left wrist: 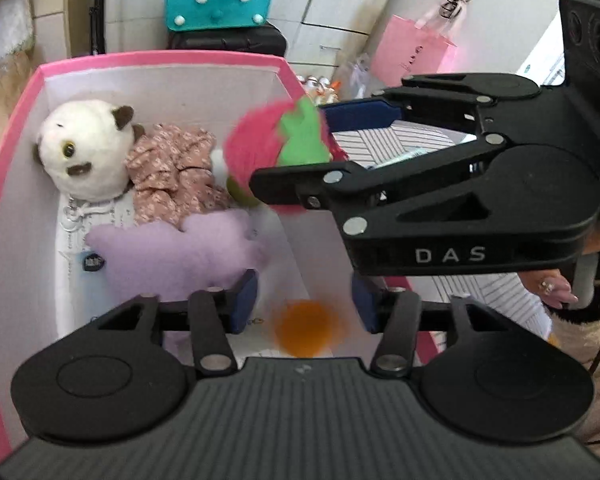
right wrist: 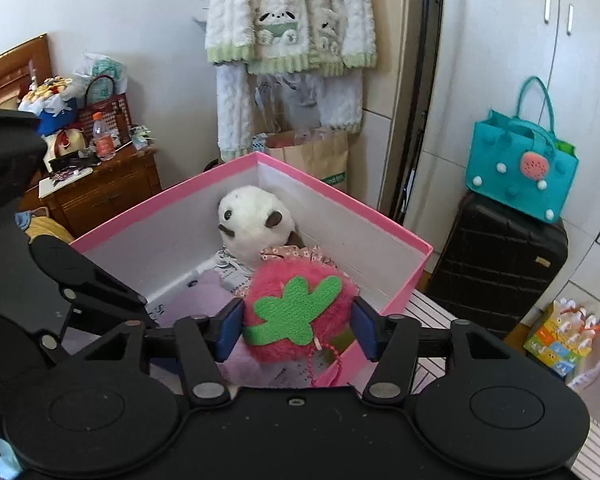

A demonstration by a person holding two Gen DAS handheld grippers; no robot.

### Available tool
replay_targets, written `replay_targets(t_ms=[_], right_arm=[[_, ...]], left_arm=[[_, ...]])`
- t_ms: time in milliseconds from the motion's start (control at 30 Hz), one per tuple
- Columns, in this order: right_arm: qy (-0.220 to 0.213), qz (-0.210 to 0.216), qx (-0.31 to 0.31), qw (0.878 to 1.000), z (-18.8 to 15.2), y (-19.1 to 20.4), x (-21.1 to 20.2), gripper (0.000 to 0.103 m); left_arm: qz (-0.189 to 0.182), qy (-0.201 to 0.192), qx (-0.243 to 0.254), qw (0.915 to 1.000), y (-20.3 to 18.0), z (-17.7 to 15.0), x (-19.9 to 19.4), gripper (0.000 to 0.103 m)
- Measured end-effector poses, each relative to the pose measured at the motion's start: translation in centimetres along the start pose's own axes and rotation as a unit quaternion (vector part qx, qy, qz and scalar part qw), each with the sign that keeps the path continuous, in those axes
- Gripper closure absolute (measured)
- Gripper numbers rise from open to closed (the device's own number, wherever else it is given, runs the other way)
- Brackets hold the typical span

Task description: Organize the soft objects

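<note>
Box: we note a pink box [left wrist: 20, 128] with white inner walls filling the left and centre of the left wrist view; in the right wrist view [right wrist: 404, 280] it sits at centre, one corner pointing away from us.
Contents: a white plush cat [left wrist: 86, 148] lies at upper left inside the box, its floral pink dress [left wrist: 172, 168] just right of it, and a lilac plush [left wrist: 176, 252] below that, touching the dress.
Strawberry plush: we see a pink furry strawberry plush [right wrist: 296, 312] with a green felt leaf at centre of the right wrist view, over the near corner of the box; a beaded strap hangs below it.
Right gripper [right wrist: 296, 330]: the blue fingers [right wrist: 230, 330] stand apart, one on each side of the strawberry plush; the left one is close against the fur, the right one shows a slight gap, so we cannot tell that they press it.
Left gripper [left wrist: 304, 300]: fingers [left wrist: 244, 300] apart at lower centre, nothing clamped; a blurred orange thing [left wrist: 306, 328] shows between and below them, over the box floor.
Cross view: in the left wrist view the right gripper reaches in from the right edge, the strawberry plush [left wrist: 260, 148] blurred at its tip.
Person: a hand [left wrist: 556, 288] shows at right edge.
Background: a teal felt bag [right wrist: 520, 168] on a black suitcase [right wrist: 500, 264], right of frame.
</note>
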State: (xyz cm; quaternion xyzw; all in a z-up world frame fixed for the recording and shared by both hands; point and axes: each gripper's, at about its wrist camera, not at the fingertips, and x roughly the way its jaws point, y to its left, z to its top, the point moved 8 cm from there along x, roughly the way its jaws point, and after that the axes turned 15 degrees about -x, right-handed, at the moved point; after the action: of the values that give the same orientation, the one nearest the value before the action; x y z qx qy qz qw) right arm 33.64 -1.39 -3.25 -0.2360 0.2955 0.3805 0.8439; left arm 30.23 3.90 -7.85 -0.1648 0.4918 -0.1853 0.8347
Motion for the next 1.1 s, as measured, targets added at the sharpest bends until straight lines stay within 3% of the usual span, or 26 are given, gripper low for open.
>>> replay_targets(t_ms=[300, 567, 633, 833, 1100], right_arm=[[-0.01, 0.007, 0.021, 1.0, 0.1, 0.2, -2.4, 0.039], [-0.02, 0.018, 0.026, 0.999, -0.1, 2.0, -6.0, 0.034], [-0.021, 0.018, 0.025, 0.999, -0.3, 2.5, -6.8, 0.034], [-0.029, 0.024, 0.026, 0.999, -0.4, 4.0, -9.3, 0.033], [-0.049, 0.023, 0.022, 0.998, -0.3, 5.7, -13.4, 0.029]], left_arm=[[0.037, -0.034, 0.01, 0.9987, 0.2, -1.0, -2.8, 0.038], [0.074, -0.062, 0.028, 0.995, -0.5, -2.7, -6.5, 0.024], [0.084, -0.064, 0.033, 0.9938, -0.7, -3.2, -7.2, 0.015], [0.115, -0.063, 0.051, 0.99, -1.4, -4.7, -9.5, 0.009], [0.137, -0.086, 0.071, 0.9843, -2.7, -6.7, -13.3, 0.009]])
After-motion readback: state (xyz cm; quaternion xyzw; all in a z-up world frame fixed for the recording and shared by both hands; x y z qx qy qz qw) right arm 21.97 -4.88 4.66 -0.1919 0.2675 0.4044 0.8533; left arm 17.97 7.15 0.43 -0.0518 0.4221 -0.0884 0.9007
